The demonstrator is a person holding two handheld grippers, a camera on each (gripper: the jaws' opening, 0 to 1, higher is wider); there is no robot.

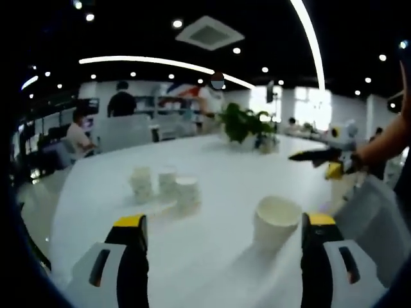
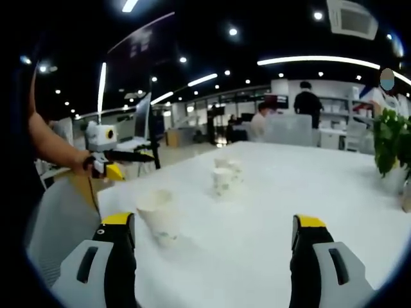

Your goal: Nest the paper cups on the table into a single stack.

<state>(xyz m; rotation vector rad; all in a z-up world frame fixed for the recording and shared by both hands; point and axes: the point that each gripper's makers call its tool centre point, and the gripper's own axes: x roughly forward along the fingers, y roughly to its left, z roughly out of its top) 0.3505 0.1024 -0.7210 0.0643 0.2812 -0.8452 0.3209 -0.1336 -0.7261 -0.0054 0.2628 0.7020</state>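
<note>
Left gripper view: both tools (image 1: 221, 234) (image 2: 212, 234) spread, far cups (image 1: 164, 183) blurred together.

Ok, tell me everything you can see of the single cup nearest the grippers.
The near paper cup is white, plain, and looks like thin paper with a rolled rim. It stands upright, mouth up, and looks empty. It sits alone on the white table, apart from the cluster of cups farther back. In the left gripper view it stands just ahead of the left gripper, toward one jaw; in the right gripper view it stands ahead of the right gripper. Nothing but the table touches it.
</note>
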